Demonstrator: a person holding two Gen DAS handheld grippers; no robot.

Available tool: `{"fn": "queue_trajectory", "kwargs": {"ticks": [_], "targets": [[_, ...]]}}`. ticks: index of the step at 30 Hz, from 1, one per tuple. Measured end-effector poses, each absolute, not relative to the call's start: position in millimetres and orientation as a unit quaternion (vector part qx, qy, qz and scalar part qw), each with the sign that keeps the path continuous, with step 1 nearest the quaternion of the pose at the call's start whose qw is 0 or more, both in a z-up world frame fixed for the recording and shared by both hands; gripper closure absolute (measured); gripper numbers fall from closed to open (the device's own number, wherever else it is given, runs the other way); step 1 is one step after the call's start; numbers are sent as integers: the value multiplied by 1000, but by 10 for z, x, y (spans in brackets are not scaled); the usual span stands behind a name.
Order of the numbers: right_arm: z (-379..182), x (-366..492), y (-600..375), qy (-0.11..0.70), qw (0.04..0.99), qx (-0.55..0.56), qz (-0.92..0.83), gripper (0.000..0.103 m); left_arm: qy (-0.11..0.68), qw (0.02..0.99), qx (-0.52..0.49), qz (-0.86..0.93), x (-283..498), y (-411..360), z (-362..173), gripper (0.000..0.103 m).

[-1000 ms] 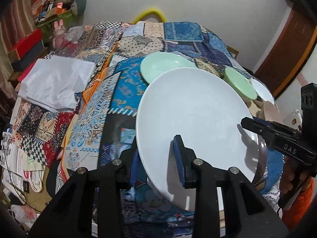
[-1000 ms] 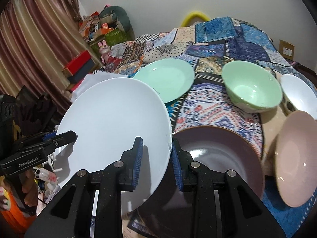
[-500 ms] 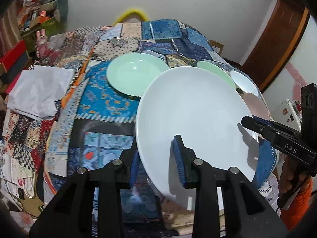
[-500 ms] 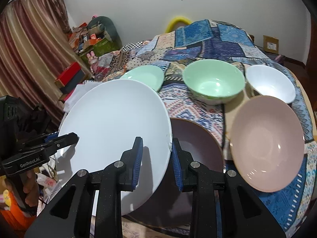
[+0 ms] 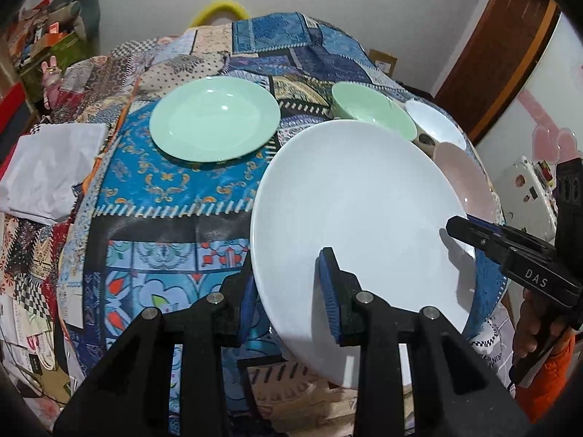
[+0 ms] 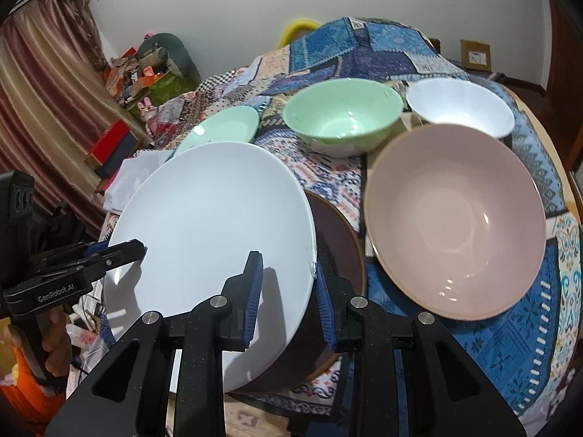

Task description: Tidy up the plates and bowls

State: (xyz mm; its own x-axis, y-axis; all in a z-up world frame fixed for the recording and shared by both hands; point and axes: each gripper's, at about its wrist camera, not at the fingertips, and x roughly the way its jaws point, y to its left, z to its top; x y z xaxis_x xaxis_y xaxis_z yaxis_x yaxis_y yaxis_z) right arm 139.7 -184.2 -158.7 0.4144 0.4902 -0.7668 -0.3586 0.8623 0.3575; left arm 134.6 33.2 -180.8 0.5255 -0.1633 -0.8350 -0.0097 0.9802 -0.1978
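- A large round white plate (image 5: pixel 357 233) is held above the table by both grippers, tilted, filling the lower right of the left wrist view and the lower left of the right wrist view.
- The left gripper (image 5: pixel 289 291) is pinched on the plate's near rim, one blue pad on top and one beneath.
- The right gripper (image 6: pixel 286 291) is likewise clamped on the plate's opposite rim; in the left wrist view it is seen at the right edge, gripped by a hand (image 5: pixel 535 324) with an orange sleeve.
- A round dark brown plate (image 6: pixel 339 255) is partly visible under the white plate, at the centre of the right wrist view.
- A flat pale green plate (image 5: pixel 215 118) lies on the patchwork tablecloth (image 5: pixel 164 189) in the upper centre-left of the left wrist view.
- A pale green bowl (image 6: pixel 342 116) and a white bowl (image 6: pixel 461 109) stand side by side at the upper centre and upper right of the right wrist view.
- A wide pink bowl (image 6: pixel 455 218) sits just in front of them, at the right of that view, beside the brown plate.
- A folded white cloth (image 5: pixel 47 171) lies at the left edge of the left wrist view.
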Motion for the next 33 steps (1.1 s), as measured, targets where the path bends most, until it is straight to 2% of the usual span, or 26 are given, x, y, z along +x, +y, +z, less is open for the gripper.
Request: {"fn": "queue_trajectory", "kwargs": {"ticks": [20,33], "targets": [[-1836,1415,-2015,506,826,87,232,77,523,846,-87,-59,1561,156,-2183,70],[-1827,1423,-1992,497,837,65,221,77,530,844,-66,-47,1623,125,-2293,70]]}}
